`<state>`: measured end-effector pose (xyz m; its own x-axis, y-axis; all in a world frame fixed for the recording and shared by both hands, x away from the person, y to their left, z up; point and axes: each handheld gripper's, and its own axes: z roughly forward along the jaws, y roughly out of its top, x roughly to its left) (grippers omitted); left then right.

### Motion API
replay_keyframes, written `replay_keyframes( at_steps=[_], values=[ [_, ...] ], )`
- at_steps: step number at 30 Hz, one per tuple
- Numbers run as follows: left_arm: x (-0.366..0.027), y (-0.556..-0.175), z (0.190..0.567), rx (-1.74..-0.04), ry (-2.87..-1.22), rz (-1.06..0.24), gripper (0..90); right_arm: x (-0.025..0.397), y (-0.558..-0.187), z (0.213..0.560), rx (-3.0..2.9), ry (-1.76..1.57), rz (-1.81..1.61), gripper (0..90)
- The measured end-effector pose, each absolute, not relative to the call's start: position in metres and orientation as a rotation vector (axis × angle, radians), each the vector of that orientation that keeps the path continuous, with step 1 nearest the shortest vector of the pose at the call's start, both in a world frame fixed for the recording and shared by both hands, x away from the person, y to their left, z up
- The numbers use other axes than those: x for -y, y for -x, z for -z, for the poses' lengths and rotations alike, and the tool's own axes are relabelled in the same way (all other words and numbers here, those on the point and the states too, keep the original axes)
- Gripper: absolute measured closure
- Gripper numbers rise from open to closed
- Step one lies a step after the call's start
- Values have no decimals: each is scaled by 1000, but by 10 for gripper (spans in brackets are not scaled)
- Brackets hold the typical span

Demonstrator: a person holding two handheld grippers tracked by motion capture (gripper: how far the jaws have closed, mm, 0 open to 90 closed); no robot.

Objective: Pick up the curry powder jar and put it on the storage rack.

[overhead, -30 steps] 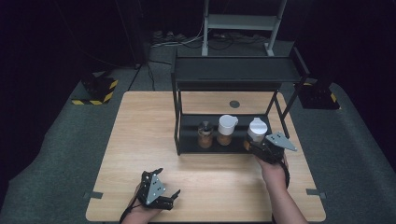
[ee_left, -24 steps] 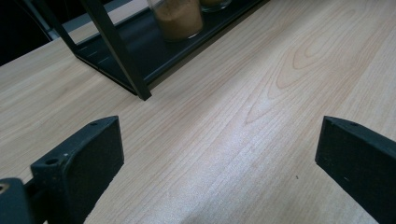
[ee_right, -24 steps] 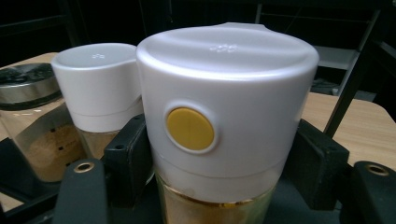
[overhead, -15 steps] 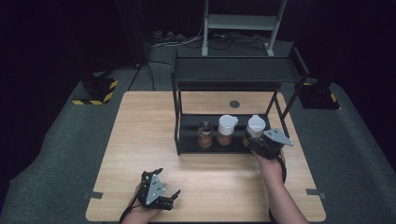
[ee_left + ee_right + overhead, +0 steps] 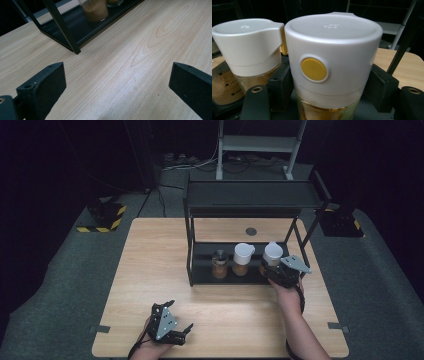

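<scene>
**Right gripper closes in on the white-capped jar at the shelf's right end**

From where I stand, the jar (image 5: 332, 67) sits on the bottom tier of the black shelf rack (image 5: 250, 200), rightmost of three containers, with a second white-lidded jar (image 5: 243, 259) just beside it and a smaller dark-topped jar (image 5: 219, 264) further left. The right gripper (image 5: 280, 270) is up against it; in the right gripper view its black jaws stand on either side of the body just under the cap, close to or touching the sides. Whether they are actually squeezing yet, I can't tell.

The jar looks like clear glass below a wide, smooth white plastic cap with a yellow button (image 5: 314, 69) on the front. It is filled with something yellowish-brown, so I'd expect some weight low down and a rigid body that won't give under the pads. Glass is slick and would break if dropped or knocked against the rack's posts. The cap flares wider than the glass, so taking hold just beneath it seems sensible: the rim would act as a stop if the jar slid. Gripping the cap itself risks pressing the button or loosening the lid.

The left gripper (image 5: 172, 327) rests low on the wooden table (image 5: 150, 255) near the front edge, well apart from the rack, its jaws spread wide with nothing between them.
</scene>
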<state>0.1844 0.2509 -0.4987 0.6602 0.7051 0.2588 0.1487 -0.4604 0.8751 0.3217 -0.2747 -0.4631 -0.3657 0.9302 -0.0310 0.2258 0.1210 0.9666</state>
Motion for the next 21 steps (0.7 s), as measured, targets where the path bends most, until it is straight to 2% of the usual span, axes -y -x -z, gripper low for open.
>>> replay_keyframes(
  at_steps=[21],
  values=[
    [-252, -184, 500, -664, -1964, -772, 14, 268, -332, 470, -1713, -1138, -1268, 303]
  ],
)
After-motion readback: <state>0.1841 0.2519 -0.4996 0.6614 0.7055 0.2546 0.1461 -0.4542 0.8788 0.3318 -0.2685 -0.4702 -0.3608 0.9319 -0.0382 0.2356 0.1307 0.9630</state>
